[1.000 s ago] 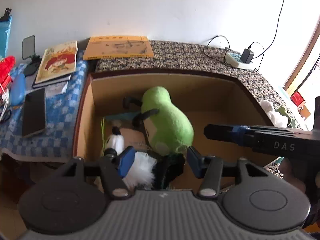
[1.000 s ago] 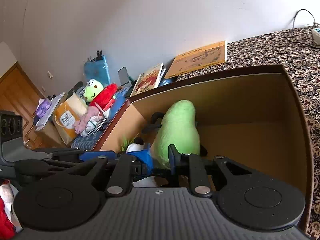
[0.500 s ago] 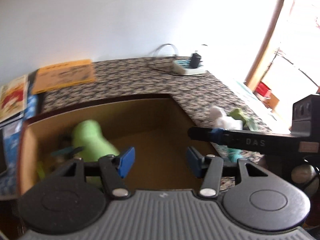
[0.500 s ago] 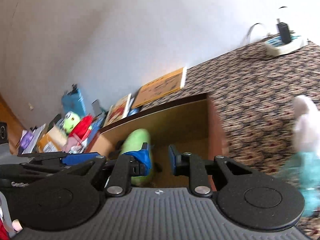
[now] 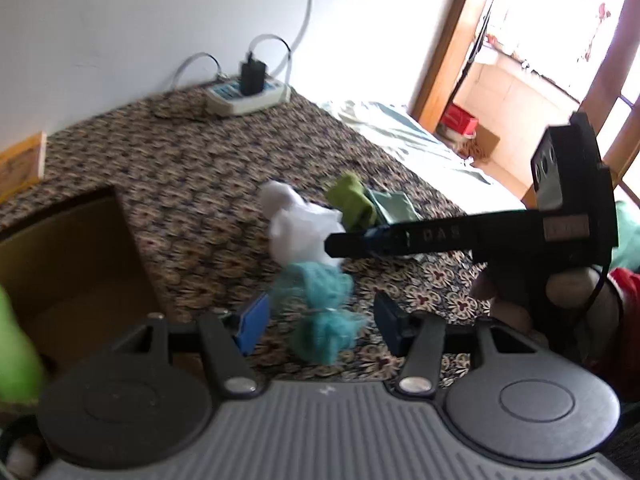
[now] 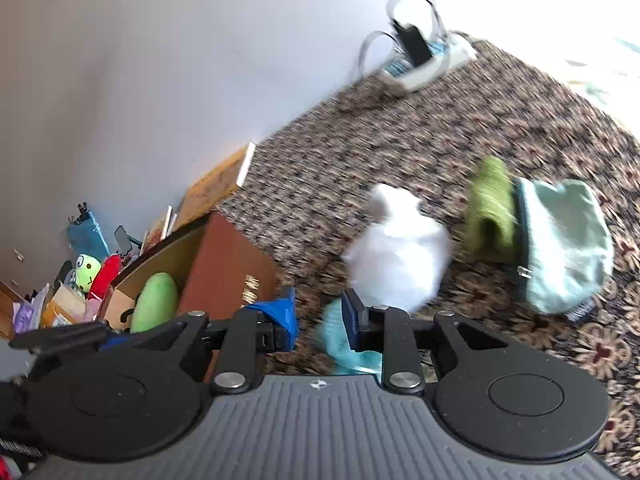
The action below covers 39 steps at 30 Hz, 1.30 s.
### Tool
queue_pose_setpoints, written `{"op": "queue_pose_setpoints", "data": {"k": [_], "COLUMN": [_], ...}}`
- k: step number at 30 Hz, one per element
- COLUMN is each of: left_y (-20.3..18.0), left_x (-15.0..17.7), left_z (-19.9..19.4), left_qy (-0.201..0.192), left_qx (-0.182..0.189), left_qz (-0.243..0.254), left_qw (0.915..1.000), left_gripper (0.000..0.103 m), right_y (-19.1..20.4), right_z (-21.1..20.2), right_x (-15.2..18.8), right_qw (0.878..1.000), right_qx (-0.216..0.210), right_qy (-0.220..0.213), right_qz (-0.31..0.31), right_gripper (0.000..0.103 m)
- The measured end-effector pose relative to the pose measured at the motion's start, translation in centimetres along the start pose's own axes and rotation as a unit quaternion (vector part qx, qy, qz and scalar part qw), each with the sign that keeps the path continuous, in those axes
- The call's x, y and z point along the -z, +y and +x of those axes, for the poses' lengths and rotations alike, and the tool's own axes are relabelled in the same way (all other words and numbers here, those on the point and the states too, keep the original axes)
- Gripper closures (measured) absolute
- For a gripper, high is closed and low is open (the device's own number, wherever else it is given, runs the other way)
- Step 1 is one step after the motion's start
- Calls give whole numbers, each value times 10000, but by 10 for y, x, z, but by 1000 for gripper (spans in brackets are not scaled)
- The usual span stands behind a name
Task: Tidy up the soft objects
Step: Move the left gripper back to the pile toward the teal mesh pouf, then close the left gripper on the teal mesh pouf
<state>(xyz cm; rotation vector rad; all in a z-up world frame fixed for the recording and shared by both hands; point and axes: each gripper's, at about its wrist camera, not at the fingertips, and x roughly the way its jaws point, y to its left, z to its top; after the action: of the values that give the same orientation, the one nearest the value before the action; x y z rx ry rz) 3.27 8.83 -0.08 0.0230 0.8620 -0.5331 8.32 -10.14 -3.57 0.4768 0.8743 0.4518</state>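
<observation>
Progress is judged as partial. One soft green pear-shaped plush toy (image 6: 154, 300) is already seen inside the brown cardboard box (image 6: 224, 264), which stands on the patterned brown bedspread (image 5: 192, 184). Four soft things are left outside it on the bedspread: a fluffy white plush (image 6: 400, 256), a teal net-like bundle (image 5: 320, 304) just beside it, a folded olive-green cloth (image 6: 490, 208) and a pale mint fabric pouch (image 6: 564, 244) touching that cloth. The left gripper (image 5: 318, 322) is held moderately wide and empty, with the teal bundle lying in line with the gap beyond its pads. The right gripper (image 6: 320, 320) is narrow, its jaws are opening, and nothing is gripped between them.
</observation>
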Motion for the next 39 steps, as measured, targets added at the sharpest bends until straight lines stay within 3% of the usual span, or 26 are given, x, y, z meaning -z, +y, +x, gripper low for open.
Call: {"op": "queue_pose_setpoints", "data": {"k": [6,16,22,31,39], "left_y": [-18,-8,-12,-11,-6], "left_x": [1,3,1,1,1], "left_z": [46,94,106,117,121], "left_qy": [397,878,1024,1140,1189], "left_qx": [-198,-696,-883,-1163,-1305], "left_qz": [-159,-783,-826,-928,-1017], "left_qw": [9989,9906,9874,9823,9790], "left_gripper": [48,48,48,48,48], "right_y": [-29,-46,-44,-50,-43], "right_z": [-1,13,26,38,47], "right_x": [-6,-14,-13,-13,-12], "right_qw": [9993,9946,9902,9877,9860], "right_qx": [-136,-442,-575,-499,-478], "right_qy": [353,941,1274,1467,1599], "right_qz": [49,22,-57,187,-62], "right_gripper": [94,92,89,87,85]}}
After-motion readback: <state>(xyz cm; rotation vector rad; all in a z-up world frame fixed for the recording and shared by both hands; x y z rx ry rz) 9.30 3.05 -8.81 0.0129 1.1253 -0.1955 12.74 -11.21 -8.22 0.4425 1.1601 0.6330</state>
